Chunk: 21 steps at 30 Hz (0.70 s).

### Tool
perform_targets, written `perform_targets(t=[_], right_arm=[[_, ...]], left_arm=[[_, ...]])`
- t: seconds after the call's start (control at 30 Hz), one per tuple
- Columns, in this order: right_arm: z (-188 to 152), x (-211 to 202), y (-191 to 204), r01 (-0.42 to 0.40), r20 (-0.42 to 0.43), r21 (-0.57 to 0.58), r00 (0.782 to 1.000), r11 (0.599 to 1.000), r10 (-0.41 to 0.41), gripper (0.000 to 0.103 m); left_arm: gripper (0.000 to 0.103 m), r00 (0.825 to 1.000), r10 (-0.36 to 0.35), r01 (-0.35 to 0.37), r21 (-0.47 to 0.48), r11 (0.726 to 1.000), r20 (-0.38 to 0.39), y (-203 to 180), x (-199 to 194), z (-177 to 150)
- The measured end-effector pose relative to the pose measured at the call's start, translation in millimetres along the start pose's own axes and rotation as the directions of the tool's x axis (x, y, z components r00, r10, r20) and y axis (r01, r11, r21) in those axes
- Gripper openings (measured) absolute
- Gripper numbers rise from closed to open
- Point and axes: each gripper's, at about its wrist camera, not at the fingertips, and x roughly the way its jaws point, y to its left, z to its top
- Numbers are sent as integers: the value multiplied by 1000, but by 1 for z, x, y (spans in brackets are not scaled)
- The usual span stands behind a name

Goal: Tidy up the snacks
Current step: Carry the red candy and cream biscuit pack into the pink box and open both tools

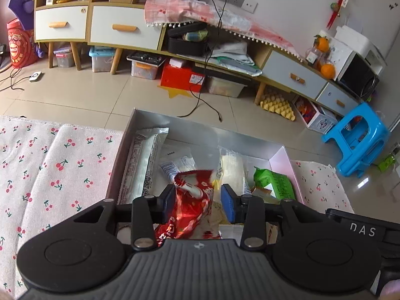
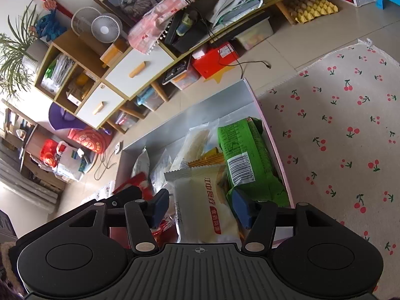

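A shallow silver-lined box (image 1: 175,125) with pink outer walls lies on the cherry-print cloth and holds several snack packets. In the left wrist view my left gripper (image 1: 198,201) is open above the box, with a crinkled red packet (image 1: 192,205) between its blue pads, not clamped. A long white packet (image 1: 142,165) lies along the box's left wall and a green packet (image 1: 275,182) at its right. In the right wrist view my right gripper (image 2: 201,207) is open around a cream-white bread packet (image 2: 207,205) in the box (image 2: 195,110). The green packet (image 2: 245,155) lies beside it.
The cherry-print cloth (image 1: 57,175) spreads on both sides of the box, also in the right wrist view (image 2: 337,130). Beyond are a tiled floor, a low cabinet (image 1: 125,27) with bins underneath, a loose black cable (image 1: 200,100) and a blue plastic stool (image 1: 357,137).
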Motion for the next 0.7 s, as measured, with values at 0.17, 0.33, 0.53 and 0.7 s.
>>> perform_targets(t=[0.17, 0.33, 0.53, 0.7], right_arm=[[1, -3, -3, 3, 2, 16, 1000, 1000, -3, 62], [-1, -10, -3, 16, 3, 24, 1000, 1000, -16, 64], [-7, -28, -2, 39, 4, 11, 999, 999, -39, 69], [-13, -43, 3, 64, -6, 3, 998, 998, -64, 72]], left_arm=[[51, 1000, 13, -13, 28, 1000, 0, -2, -3, -2], [55, 1000, 15, -15, 37, 999, -4, -3, -11, -2], [65, 1000, 20, -19, 45, 999, -12, -2, -26, -7], [70, 999, 31, -29, 56, 998, -18, -3, -41, -17]])
